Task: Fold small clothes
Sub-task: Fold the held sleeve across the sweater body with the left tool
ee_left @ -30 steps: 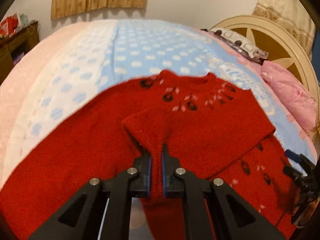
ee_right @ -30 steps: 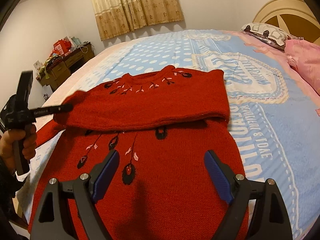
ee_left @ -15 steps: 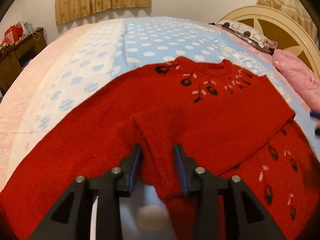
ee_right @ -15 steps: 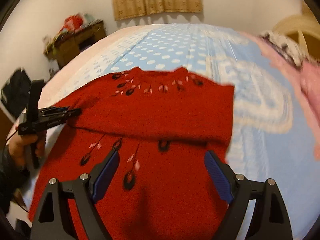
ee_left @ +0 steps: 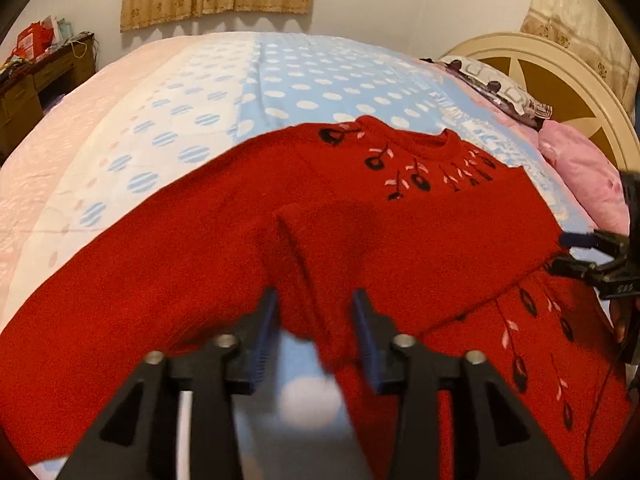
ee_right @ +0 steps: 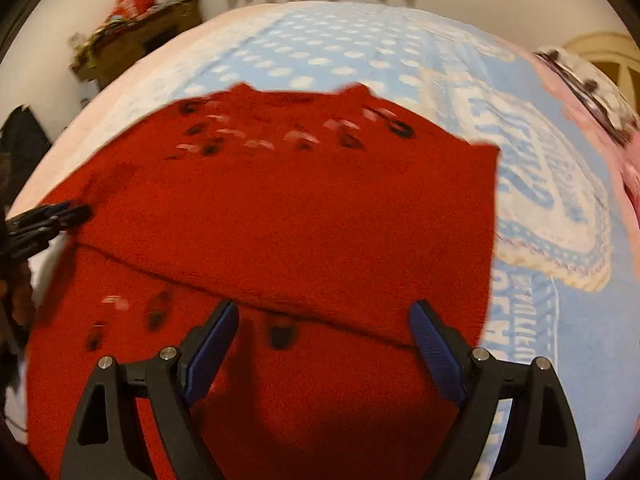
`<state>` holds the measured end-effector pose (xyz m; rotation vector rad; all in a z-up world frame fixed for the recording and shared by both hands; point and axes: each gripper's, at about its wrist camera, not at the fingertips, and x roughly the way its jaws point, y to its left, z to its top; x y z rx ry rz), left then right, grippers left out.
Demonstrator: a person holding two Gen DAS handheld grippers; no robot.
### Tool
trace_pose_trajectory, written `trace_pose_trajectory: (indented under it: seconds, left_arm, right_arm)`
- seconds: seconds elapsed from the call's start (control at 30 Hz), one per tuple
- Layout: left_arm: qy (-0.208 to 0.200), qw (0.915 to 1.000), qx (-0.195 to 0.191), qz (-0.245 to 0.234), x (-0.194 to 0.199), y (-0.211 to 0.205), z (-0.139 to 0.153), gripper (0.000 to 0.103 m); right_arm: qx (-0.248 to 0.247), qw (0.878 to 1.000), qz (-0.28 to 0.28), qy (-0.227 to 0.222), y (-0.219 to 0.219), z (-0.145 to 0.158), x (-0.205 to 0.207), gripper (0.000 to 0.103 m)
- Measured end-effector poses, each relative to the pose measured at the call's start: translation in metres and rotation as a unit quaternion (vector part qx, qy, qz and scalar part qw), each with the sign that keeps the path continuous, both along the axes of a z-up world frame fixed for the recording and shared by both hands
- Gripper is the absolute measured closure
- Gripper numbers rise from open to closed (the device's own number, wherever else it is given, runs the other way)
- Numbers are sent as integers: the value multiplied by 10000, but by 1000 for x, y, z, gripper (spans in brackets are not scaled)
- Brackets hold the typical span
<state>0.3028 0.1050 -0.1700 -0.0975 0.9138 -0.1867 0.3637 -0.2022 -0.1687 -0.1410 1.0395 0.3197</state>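
Observation:
A red knitted sweater [ee_left: 400, 232] with black and pink flower embroidery lies on the bed, also in the right wrist view [ee_right: 288, 220]. One sleeve is folded across its chest. My left gripper [ee_left: 316, 320] is open, its blue pads either side of the sleeve's cuff end without holding it. My right gripper [ee_right: 324, 332] is wide open, low over the sweater's body just below the folded sleeve's edge. The left gripper shows at the left edge of the right wrist view [ee_right: 48, 220]; the right one shows at the right edge of the left wrist view [ee_left: 588, 256].
The bed has a blue polka-dot and pink bedspread [ee_left: 304, 80]. Pink pillows [ee_left: 580, 172] and a cream headboard [ee_left: 560, 72] are on the right. A cluttered wooden desk [ee_right: 136, 36] stands beyond the bed's far left corner.
My left gripper opened and let go of the sleeve cuff, which now lies on the sweater. My right gripper moved forward and lower toward the folded sleeve, still open.

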Motion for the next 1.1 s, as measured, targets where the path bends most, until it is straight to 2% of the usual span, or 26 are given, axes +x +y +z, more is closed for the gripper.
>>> trace_pose_trajectory:
  seconds: [0.07,0.17,0.27,0.5,0.57,0.63,0.67,0.73,0.9,1.0,1.1]
  left_arm:
    - [-151,9996,122,224,-12,9,7,28]
    - [-197,9988,302,338,-28,26,12,28]
    - [-233,9973,428,545,-45,48,17,28]
    - [-320,9824,1192,1399,-85,122,24,27]
    - [-324,9790,1239,1586,-93,138,25,27]
    - [-285,9749,1194,1859,-102,160,24,27]
    - [-280,9720,1181,2012,-107,173,24,27]
    - [-256,9664,1248,2233,-115,189,23,27]
    - [-85,9499,1341,2823,-124,232,16,27]
    - [95,9477,1073,3003,-127,247,8,27]
    - [174,9461,731,3149,-134,246,4,27]
  right_arm:
    - [146,9996,219,-66,21,13,0,16]
    - [126,9982,538,-212,66,19,7,16]
    - [93,9966,792,-214,109,13,18,15]
    - [154,9911,1266,-392,187,7,22,16]
    - [-5,9904,1338,-353,196,-4,21,15]
    - [-293,9892,1436,-92,202,-26,22,16]
    - [-194,9896,1418,-129,198,-30,21,15]
    - [1,9908,1346,-157,190,-28,19,15]
    - [-114,9895,1426,-226,185,-16,3,15]
    - [-179,9879,1489,-399,183,-10,-12,15]
    - [-42,9872,1532,-450,181,-4,-25,15]
